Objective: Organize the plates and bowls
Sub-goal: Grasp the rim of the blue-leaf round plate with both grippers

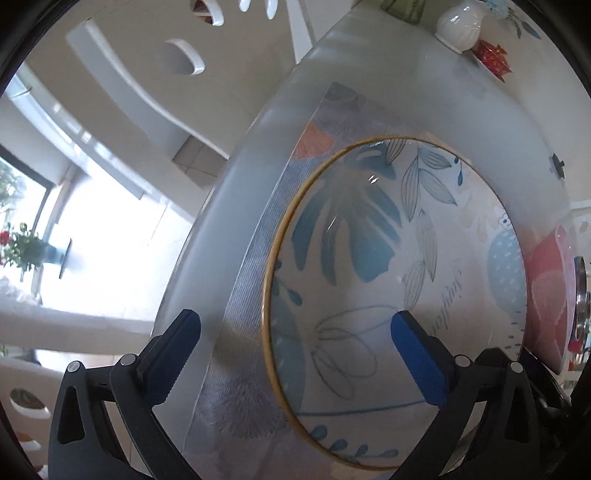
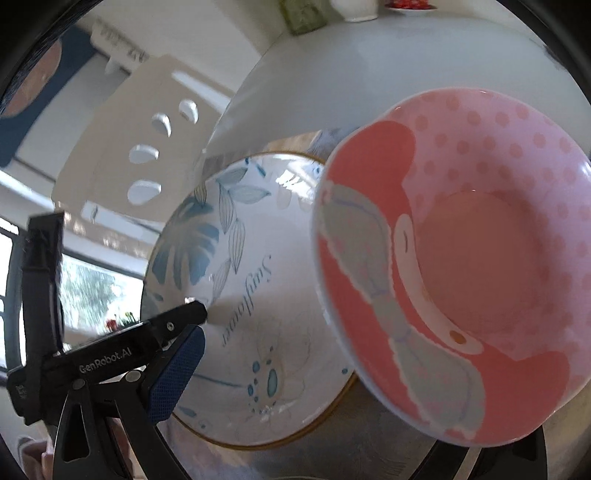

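Note:
A large white plate (image 1: 391,280) with blue leaf prints and a gold rim lies on a patterned placemat (image 1: 258,280). My left gripper (image 1: 295,354) is open, its blue fingers apart over the plate's near edge, holding nothing. In the right wrist view the same plate (image 2: 258,280) lies lower left. A pink dotted bowl (image 2: 461,258) is tilted above the plate's right side. My right gripper's left finger (image 2: 177,376) is in view; the right finger is hidden behind the bowl, so its hold is unclear. The left gripper body (image 2: 110,354) shows at left.
The round white table (image 1: 424,92) carries a white ribbed vase (image 1: 461,22) and a small red object (image 1: 493,55) at its far side. A beige chair (image 2: 122,147) with cut-out holes stands beyond the table. A bright window is at left.

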`<state>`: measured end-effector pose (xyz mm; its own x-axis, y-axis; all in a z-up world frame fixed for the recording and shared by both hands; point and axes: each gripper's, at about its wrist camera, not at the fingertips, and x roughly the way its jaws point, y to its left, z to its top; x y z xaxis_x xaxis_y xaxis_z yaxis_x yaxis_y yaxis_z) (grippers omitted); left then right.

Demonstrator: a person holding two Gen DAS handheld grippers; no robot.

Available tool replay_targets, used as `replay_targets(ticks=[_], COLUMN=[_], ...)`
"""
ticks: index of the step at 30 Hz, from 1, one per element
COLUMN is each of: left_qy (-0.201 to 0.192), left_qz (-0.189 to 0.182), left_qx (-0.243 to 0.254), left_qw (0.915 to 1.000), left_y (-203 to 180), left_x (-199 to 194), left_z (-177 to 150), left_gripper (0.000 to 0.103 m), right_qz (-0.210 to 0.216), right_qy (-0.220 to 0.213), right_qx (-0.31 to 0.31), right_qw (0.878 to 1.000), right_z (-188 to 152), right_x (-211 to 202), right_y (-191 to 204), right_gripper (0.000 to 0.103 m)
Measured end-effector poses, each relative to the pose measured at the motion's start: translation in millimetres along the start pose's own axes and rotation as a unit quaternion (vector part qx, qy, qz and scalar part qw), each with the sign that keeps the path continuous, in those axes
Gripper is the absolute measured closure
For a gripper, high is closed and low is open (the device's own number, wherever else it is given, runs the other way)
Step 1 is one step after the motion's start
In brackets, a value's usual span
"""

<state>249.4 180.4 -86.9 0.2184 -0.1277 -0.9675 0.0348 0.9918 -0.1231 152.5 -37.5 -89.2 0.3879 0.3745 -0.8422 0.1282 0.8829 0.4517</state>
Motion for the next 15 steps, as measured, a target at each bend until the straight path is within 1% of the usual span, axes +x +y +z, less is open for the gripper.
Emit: replay_targets(ticks=[3,8,9,10,11,12,13,14,15], left_qy=[-0.002,-0.012,-0.009,-0.010,-0.023,-0.041,-0.053,-0.052,-0.056], left_qz=[-0.002,-0.002,-0.002,-0.001,-0.001,-0.006,-0.019,-0.029,-0.031], left_qx=[0.017,0.041,0.039,0.031,0.024,0.024,0.021,0.012,0.003], left_qw=[0.9998,0.9991,0.9992,0.9995,0.9994,0.9989,0.9982,0.9982,0.9979], left_y=[-3,-10,-11,-11,-11,-10,-8,-7,-5], left_x=[-1,0,1,0,-3,-7,-12,-14,-15], left_z=[5,19,22,22,21,21,21,19,17], left_gripper=[0.000,0.000,0.000,0.001,0.009,0.032,0.043,0.053,0.057], right_qz=[0.001,-0.042,-0.054,-0.064,-0.075,-0.089,-0.092,-0.085,-0.075], right_qy=[-0.013,-0.021,-0.021,-0.022,-0.026,-0.035,-0.040,-0.043,-0.045], right_qx=[-0.006,-0.042,-0.048,-0.052,-0.054,-0.055,-0.053,-0.050,-0.044], right_qw=[1.000,0.998,0.997,0.996,0.995,0.994,0.994,0.994,0.995], right_z=[1,0,0,0,1,2,3,4,5], right_x=[1,8,10,10,10,7,5,4,2], right_y=[0,14,17,18,18,16,14,10,5], right_gripper=[0.000,0.001,0.005,0.016,0.023,0.039,0.046,0.050,0.062])
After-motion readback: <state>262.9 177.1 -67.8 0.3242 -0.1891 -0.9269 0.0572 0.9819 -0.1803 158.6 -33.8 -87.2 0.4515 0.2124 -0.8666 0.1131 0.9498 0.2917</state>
